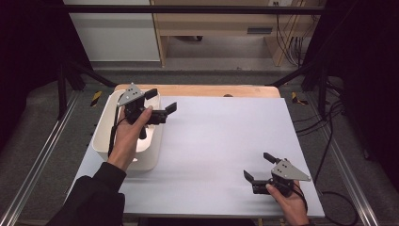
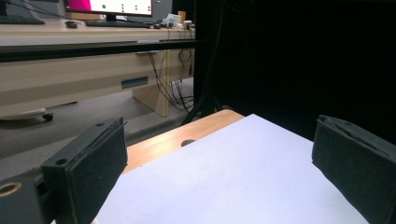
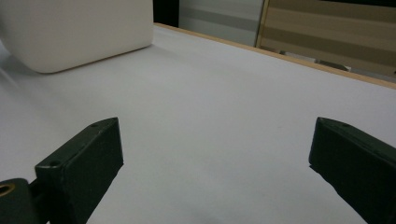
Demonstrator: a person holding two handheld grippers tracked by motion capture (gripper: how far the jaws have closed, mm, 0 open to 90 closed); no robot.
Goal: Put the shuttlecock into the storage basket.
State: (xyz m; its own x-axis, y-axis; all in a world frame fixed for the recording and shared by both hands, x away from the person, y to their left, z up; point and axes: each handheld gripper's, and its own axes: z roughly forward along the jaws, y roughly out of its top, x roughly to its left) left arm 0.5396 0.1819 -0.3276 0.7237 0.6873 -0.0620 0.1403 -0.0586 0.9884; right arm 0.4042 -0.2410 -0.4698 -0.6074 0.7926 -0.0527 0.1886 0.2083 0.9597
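The right gripper (image 1: 259,166) lies nearest the camera in the high view, low at the near right of the white sheet (image 1: 226,141), held by the right hand (image 1: 289,200) with its 2 jaws spread wide and nothing between them. The left gripper (image 1: 161,100) is held by the left hand (image 1: 129,134) above the white bin (image 1: 104,136), which sits at the far left of the sheet; its jaws also stand wide apart and empty, reaching past the bin's right rim over the sheet. The 2 grippers are well apart, on opposite sides of the sheet. Inside the bin, the hand and sleeve cover much of the hollow, so its contents cannot be told. The right gripper view looks low across the bare sheet (image 3: 210,116) between its own jaws and catches a rounded corner of the bin (image 3: 79,32) at the upper left, its wall resting on the sheet. The left gripper view adds what the others lack: the wooden table edge (image 2: 187,135) beyond the sheet (image 2: 243,177), with a dark spot on it, and further back a desk (image 2: 70,70) carrying a lit monitor (image 2: 109,5), with cables (image 2: 170,79) hanging beside it.
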